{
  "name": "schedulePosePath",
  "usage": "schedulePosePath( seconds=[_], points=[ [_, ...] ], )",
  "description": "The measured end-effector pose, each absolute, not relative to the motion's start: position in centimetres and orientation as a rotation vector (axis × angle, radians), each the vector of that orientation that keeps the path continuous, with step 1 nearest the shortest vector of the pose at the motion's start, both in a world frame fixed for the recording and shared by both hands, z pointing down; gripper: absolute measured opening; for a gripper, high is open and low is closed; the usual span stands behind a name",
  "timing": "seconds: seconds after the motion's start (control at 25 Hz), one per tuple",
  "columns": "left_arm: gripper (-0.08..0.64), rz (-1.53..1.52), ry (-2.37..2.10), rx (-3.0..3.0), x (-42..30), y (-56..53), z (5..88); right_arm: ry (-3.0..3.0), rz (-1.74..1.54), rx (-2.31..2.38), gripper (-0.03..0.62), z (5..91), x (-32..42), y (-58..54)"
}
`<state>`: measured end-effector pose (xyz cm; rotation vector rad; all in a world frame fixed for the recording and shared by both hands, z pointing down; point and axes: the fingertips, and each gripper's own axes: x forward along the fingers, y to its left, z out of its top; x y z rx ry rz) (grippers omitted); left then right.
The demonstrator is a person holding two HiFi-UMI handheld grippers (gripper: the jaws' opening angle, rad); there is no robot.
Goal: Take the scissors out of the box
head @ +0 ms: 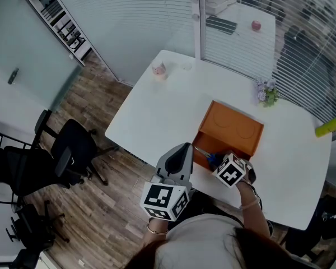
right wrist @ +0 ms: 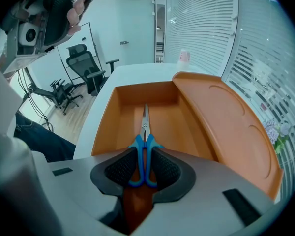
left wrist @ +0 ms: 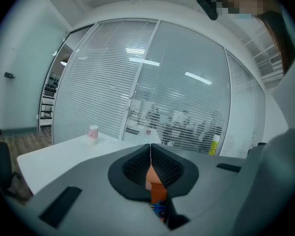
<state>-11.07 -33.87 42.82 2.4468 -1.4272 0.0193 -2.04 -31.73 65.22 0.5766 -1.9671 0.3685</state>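
The right gripper (right wrist: 143, 167) is pointed steeply down into the near end of the orange box (right wrist: 113, 117). Its claw is closed on the blue handles of the scissors (right wrist: 144, 140), with a pad pressed against each handle loop. The scissors are seen lying flat on the floor of the box. Their blades are closed and aimed away from the gripper along the middle of the box. The scissors are flanked by the box walls on both sides. The hinged lid (right wrist: 226, 127) is held open, tilted back along the right side, so the space above the scissors is left clear.

The left gripper (left wrist: 150, 157) is held nearly level, just beside the near left corner of the box. Its claw is fully closed with nothing gripped, and whether it touches the box cannot be told.

The box is set near the front edge of a white table (head: 157, 116). Farther back on the table, well apart from the box, a small pink cup (head: 159, 70), a little bunch of flowers (head: 267, 92) and a yellow-green bottle (head: 330, 126) are seen. Black office chairs (head: 67, 150) are parked on the wood floor (head: 95, 206) to the left. The room is closed off behind the table by glass walls with blinds (head: 157, 15).
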Motion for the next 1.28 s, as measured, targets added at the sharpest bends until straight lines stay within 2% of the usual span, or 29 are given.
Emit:
schedulePosePath(
  seconds=[0.24,1.28],
  points=[
    [0.020,0.011,-1.436,2.445,-11.2,-33.4,42.7,-1.969,0.364,0.591,0.114,65.3,-1.9,-31.5],
    [0.020,-0.013,-1.474,2.476,-10.9,-30.1,40.8,-2.091,0.340,0.738,0.110,61.0,-1.0,-30.2]
  ],
)
